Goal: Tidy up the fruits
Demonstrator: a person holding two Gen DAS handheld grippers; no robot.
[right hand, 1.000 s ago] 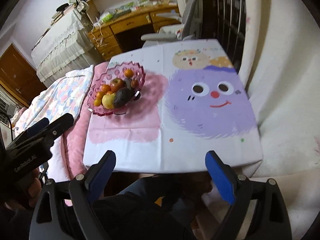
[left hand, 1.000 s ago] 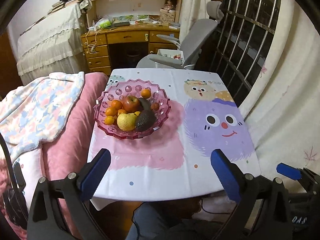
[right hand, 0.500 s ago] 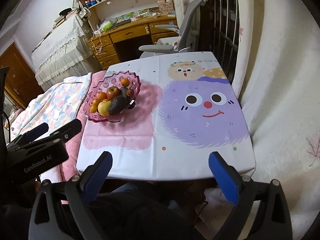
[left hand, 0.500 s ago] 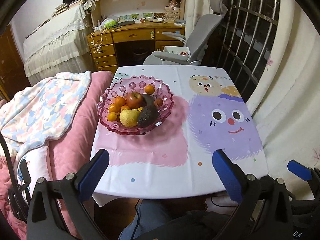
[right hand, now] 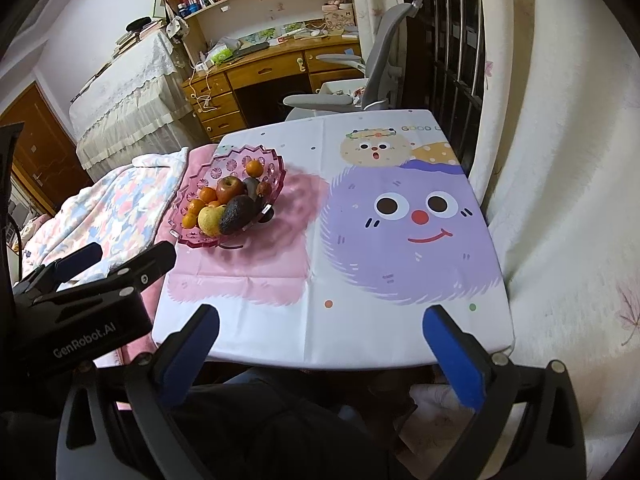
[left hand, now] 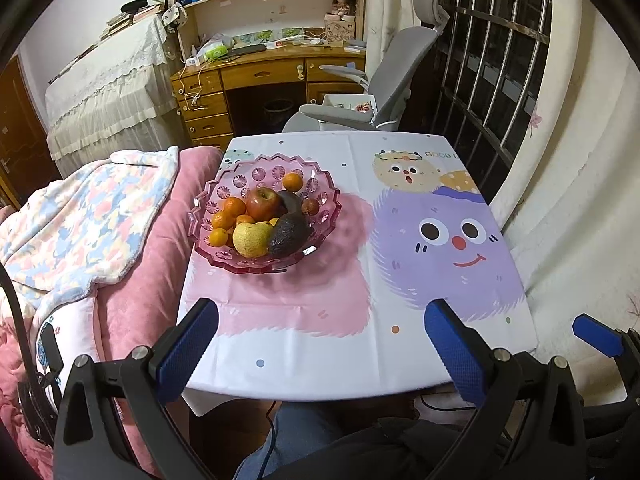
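A pink glass bowl [left hand: 324, 196] stands at the table's left side. It holds a red apple [left hand: 262, 203], a yellow pear [left hand: 250, 239], a dark avocado [left hand: 289, 233] and several small oranges [left hand: 293, 181]. The bowl also shows in the right wrist view [right hand: 276, 168]. My left gripper [left hand: 320, 336] is open and empty, held above the table's near edge. My right gripper [right hand: 320, 340] is open and empty, near the same edge, to the right of the left one.
The table wears a cartoon cloth [left hand: 436, 240] with a purple monster. A pink bed with a floral blanket [left hand: 80, 220] lies left. A grey office chair [left hand: 384, 88] and a wooden desk [left hand: 264, 76] stand behind. A curtain [right hand: 560, 160] hangs right.
Both grippers have drawn back and risen a little, so the table and bowl sit farther away and lower in view. Both stay open and empty.
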